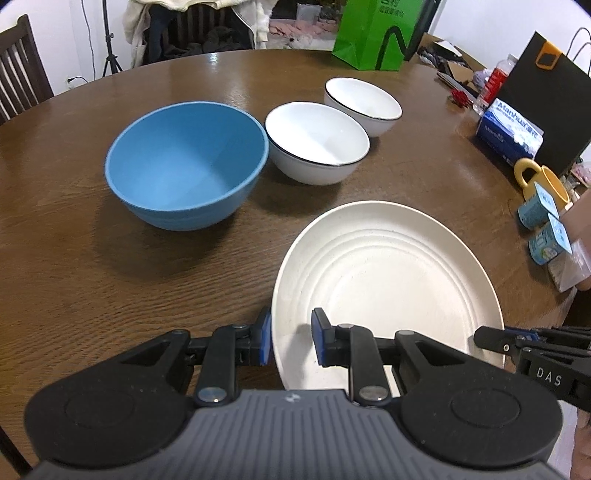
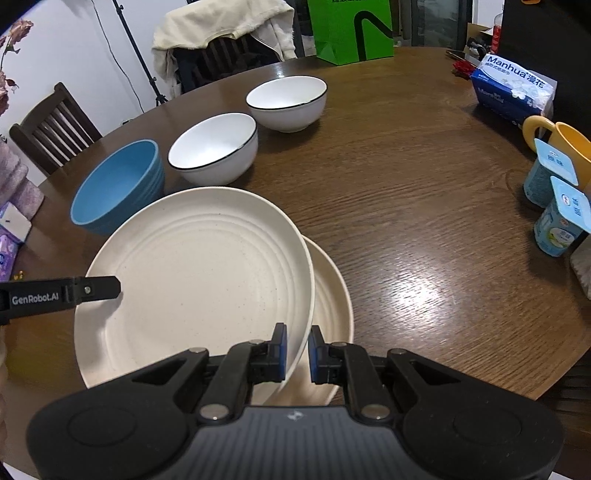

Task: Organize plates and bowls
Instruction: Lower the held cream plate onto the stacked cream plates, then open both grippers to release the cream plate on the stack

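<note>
A cream ribbed plate [image 1: 388, 273] [image 2: 199, 273] hangs tilted over the wooden table, held at both sides. My left gripper [image 1: 291, 339] is shut on its left rim, and its finger [image 2: 103, 288] shows in the right wrist view. My right gripper [image 2: 297, 350] is shut on the plate's right rim, and its finger [image 1: 487, 338] shows in the left wrist view. A second cream plate [image 2: 332, 302] lies on the table under the held one, offset to the right. Behind stand a blue bowl [image 1: 184, 166] [image 2: 114, 184] and two white black-rimmed bowls [image 1: 317, 140] [image 1: 364, 99] in a row.
A green paper bag [image 1: 373, 33] stands at the table's far edge. On the right are a tissue pack [image 2: 513, 88], a yellow mug [image 2: 569, 147], two yogurt cups [image 2: 561, 221] and a black bag [image 1: 546, 96]. Wooden chairs [image 2: 55, 129] stand behind the table.
</note>
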`<state>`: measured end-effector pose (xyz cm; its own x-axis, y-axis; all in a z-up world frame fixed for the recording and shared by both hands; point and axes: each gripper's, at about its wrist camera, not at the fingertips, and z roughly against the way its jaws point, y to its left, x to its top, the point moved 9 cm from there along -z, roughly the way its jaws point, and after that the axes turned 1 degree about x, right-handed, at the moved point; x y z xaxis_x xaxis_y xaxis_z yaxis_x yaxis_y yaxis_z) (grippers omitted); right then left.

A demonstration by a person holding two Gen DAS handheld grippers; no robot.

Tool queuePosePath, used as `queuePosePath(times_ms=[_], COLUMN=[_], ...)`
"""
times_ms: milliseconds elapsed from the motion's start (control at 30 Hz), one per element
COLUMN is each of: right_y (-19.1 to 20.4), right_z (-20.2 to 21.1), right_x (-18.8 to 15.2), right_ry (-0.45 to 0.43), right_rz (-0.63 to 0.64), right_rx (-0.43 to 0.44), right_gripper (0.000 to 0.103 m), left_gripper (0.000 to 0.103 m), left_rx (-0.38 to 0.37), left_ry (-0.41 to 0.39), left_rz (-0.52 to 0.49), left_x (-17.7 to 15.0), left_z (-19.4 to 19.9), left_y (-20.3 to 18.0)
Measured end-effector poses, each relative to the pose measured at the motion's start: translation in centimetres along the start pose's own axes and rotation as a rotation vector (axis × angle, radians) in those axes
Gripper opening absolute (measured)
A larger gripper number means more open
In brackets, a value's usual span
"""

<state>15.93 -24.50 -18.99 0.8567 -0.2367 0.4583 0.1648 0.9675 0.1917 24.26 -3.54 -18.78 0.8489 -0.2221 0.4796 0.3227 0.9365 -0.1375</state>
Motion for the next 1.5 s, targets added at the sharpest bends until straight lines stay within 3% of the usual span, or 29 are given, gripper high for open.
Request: queuePosePath(times_ms=[800, 1500], right_y=[-2.0, -1.4], right_z=[0.3, -1.1], right_x=[-0.7, -0.9], right_ry=[0.014, 0.053], right_rz=[0.03, 0.124], right_rx=[-0.074, -0.123], right_gripper=[0.011, 0.015], left_gripper=[0.022, 0.022], left_rx=[0.006, 0.107], left_ry=[0.041, 0.037], left_rz=[-0.072, -0.157], left_x=[-1.5, -2.0], left_z=[-2.0, -1.8], left_y=[-2.1, -2.7])
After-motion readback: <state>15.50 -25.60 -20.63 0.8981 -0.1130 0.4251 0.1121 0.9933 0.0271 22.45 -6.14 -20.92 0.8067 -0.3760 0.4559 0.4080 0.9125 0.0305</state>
